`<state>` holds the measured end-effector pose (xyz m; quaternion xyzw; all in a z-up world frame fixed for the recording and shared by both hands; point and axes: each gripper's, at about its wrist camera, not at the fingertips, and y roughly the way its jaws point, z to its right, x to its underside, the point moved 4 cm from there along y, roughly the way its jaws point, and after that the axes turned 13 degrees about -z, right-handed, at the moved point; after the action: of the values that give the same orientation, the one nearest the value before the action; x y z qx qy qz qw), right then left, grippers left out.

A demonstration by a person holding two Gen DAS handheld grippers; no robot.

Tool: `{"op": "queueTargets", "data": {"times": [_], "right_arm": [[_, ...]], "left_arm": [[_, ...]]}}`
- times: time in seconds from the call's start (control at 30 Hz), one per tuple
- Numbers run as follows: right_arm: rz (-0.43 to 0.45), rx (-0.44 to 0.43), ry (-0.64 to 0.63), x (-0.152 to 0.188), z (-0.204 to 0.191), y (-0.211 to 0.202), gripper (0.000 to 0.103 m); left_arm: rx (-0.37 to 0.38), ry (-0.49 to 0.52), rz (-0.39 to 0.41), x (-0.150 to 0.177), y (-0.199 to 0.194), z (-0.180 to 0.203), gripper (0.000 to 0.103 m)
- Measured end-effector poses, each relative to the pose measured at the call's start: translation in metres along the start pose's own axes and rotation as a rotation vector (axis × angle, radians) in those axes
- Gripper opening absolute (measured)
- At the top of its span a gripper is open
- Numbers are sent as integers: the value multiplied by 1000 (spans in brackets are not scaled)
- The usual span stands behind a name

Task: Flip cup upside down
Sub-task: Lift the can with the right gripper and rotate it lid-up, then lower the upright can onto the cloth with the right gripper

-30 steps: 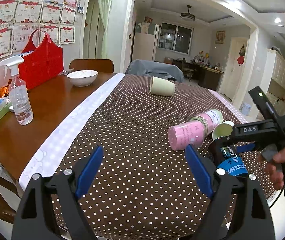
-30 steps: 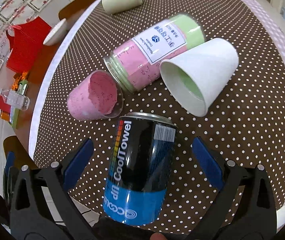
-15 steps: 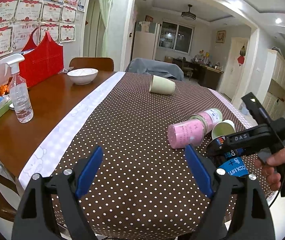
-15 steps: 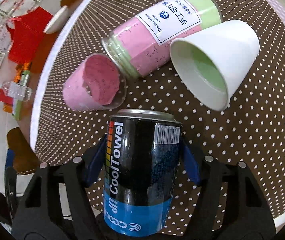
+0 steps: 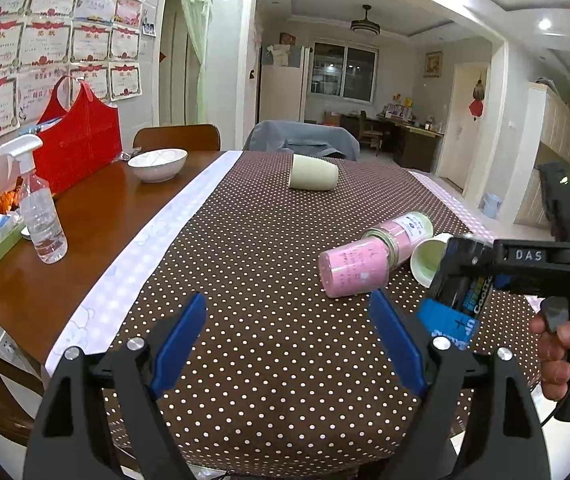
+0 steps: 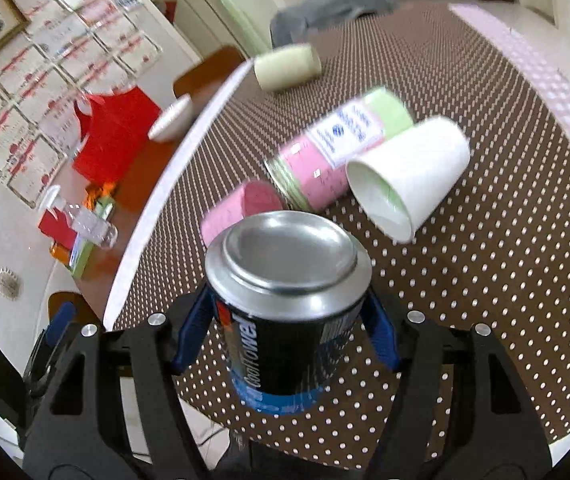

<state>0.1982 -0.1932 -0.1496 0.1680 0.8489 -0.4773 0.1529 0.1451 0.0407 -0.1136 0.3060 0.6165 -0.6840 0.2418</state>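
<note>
My right gripper is shut on a black and blue can, held above the dotted tablecloth and tilted so its silver end faces the camera. In the left wrist view the can hangs at the right in the right gripper, gripped by a person's hand. A white cup with a green inside lies on its side just beyond, also seen as white cup. My left gripper is open over the cloth, holding nothing.
A pink and green jar and a pink cup lie beside the white cup. A cream cup lies on its side farther back. A bowl, spray bottle and red bag stand at the left.
My right gripper shut on the can, then lifted and tipped it so its silver end now faces the camera. The left gripper has stayed put.
</note>
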Motion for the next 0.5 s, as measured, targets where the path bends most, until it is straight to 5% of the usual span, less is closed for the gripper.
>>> {"op": "queueTargets", "data": {"times": [0.33, 0.5], "right_arm": [[296, 240, -211, 1, -38, -32, 66], [337, 318, -273, 2, -42, -17, 66]], "left_arm": [[-26, -21, 11, -2, -12, -1, 83], [-26, -27, 14, 0, -15, -1, 83]]}}
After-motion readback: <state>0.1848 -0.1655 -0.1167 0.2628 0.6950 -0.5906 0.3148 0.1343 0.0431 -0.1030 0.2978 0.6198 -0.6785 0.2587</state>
